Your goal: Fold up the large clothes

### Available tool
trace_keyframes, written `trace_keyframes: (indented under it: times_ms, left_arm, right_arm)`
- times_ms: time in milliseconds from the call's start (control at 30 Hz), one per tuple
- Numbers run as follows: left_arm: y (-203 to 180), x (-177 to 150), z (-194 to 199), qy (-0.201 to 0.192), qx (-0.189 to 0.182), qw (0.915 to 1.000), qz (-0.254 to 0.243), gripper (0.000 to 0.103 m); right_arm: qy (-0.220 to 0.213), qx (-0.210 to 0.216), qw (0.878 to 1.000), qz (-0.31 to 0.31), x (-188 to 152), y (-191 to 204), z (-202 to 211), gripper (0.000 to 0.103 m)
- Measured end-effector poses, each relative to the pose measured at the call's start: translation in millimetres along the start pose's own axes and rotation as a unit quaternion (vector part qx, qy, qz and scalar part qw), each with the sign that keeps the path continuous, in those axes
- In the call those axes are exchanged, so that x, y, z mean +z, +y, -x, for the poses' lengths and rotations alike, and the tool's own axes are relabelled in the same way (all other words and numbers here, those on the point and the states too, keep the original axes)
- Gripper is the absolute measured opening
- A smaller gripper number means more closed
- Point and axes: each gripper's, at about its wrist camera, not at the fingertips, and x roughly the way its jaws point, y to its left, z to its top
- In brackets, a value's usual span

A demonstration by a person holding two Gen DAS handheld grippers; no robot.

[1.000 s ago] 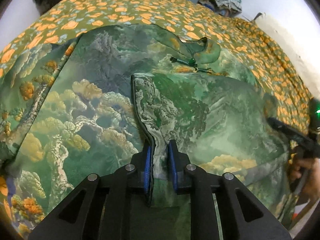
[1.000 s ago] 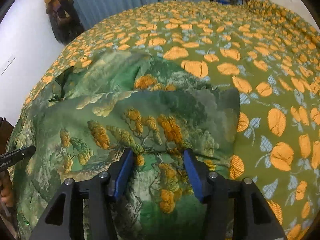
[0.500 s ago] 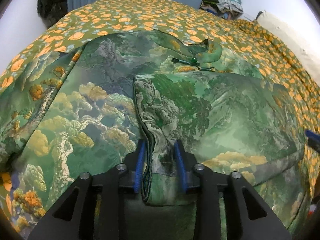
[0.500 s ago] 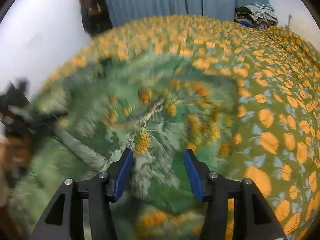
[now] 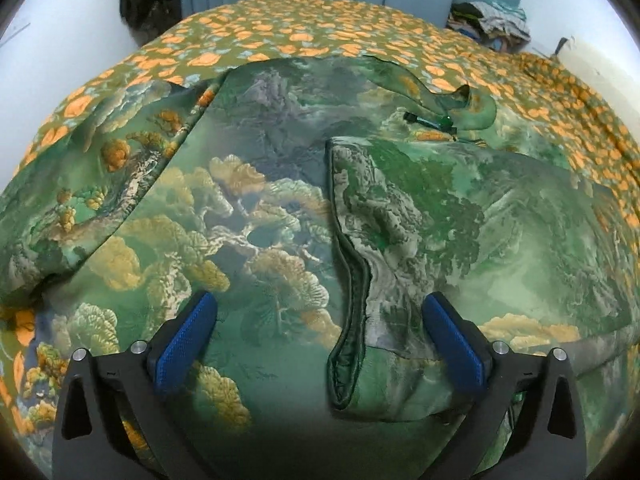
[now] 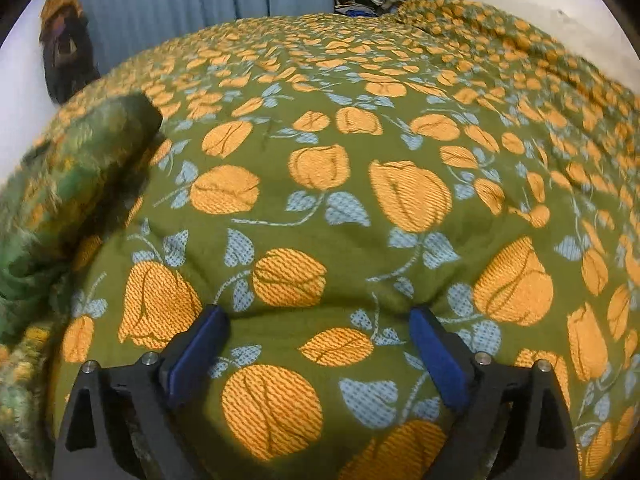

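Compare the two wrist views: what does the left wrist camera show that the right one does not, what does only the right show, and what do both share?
Only the left wrist view shows the garment's folded flap, its dark piped edge and the open left gripper over it. Only the right shows the open right gripper over bare bedspread. Both share the green garment, the bedspread and the blue curtain.

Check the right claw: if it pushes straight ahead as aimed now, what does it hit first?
Likely the bedspread. The right claw is open, nothing between its pads, aimed down at bare floral cover. The green garment lies off to its left, outside that line. Depth is uncertain.
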Motion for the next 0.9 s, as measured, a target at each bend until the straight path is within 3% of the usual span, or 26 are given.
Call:
trace_keyframes:
  times_ms: [167,900]
  left_arm:
    - [-1.2,-0.5,0.2,-0.001,0.008,1.0,-0.003,0.103]
    - [-1.9,-0.3,-6.2,0.003,0.019,0.9998,-0.001,0.103]
  right_arm:
    - [-0.002,0.017,1.0,-0.015,-1.1,-5.8,0.0,0.096]
    - [-0.001,0.016,1.0,-0.015,4.4,-10.4,-3.6,0.096]
